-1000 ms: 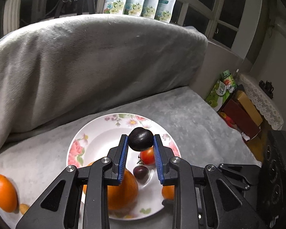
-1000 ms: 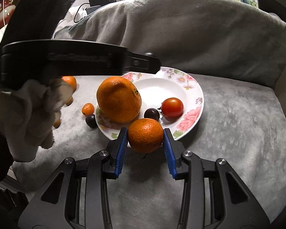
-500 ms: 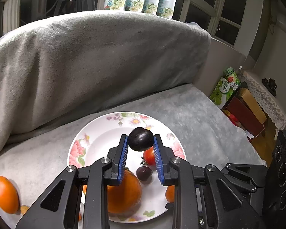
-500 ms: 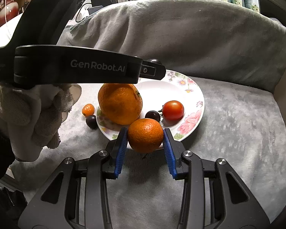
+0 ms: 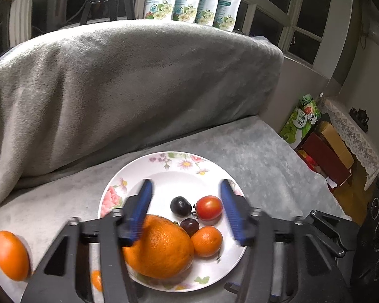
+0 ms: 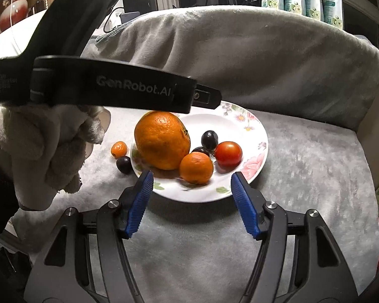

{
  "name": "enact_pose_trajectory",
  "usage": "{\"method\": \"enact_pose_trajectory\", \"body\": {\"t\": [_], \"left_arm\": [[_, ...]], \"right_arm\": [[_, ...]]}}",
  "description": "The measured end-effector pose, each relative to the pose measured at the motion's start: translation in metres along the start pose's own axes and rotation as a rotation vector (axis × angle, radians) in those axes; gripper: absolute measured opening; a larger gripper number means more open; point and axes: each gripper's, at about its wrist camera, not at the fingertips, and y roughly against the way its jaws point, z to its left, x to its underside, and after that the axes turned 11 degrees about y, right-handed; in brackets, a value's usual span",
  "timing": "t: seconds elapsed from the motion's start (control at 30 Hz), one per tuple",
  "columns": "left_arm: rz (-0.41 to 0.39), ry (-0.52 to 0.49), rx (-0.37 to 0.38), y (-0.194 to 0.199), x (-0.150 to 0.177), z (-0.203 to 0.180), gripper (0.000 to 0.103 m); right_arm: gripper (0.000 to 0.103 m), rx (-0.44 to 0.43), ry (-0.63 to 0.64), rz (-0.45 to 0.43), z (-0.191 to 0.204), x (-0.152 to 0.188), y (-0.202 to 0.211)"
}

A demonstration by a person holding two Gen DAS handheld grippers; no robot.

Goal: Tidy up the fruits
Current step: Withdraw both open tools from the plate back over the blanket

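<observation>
Left wrist view: left gripper (image 5: 185, 212) is held over the plate (image 5: 164, 169), jaws wide and blurred, just opened, nothing between the pads. The plum (image 5: 180, 205) lies on the plate below the gap, touching the tomato (image 5: 209, 207) on its right. A second dark fruit (image 5: 190, 226) is wedged between the orange (image 5: 161, 247), the tangerine (image 5: 206, 241) and the tomato. The orange sits at the plate's near-left rim, partly hidden by the left finger (image 5: 139, 212). An orange fruit (image 5: 10, 255) lies off the plate on the grey blanket (image 5: 252, 146), near its left edge. A small orange piece (image 5: 96, 280) is seen beside the plate, mostly hidden by the gripper.

Right wrist view: right gripper (image 6: 192, 202) is at the plate's (image 6: 255, 131) near rim, jaws wide, just opened, nothing gripped. The tangerine (image 6: 196, 168) rests on the plate just beyond the gap, touching the orange (image 6: 162, 140) on its left. The tomato (image 6: 228, 153) is to its right, the plum (image 6: 209, 139) behind. A kumquat (image 6: 119, 149) and a dark fruit (image 6: 124, 164) lie on the blanket (image 6: 315, 156) just off the plate's left rim. The left gripper's body (image 6: 108, 88) crosses above the plate, held by a gloved hand (image 6: 43, 151).
</observation>
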Motion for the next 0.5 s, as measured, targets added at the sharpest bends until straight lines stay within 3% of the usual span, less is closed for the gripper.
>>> {"method": "enact_pose_trajectory", "body": {"t": [0.13, 0.5], "left_arm": [[-0.011, 0.032, -0.008, 0.008, -0.002, 0.005, 0.070], [-0.074, 0.071, -0.031, 0.043, -0.004, 0.030, 0.071]], "right_arm": [[0.081, 0.004, -0.002, -0.011, 0.004, 0.000, 0.003], [0.081, -0.019, 0.005, -0.036, 0.020, -0.008, 0.017]]}}
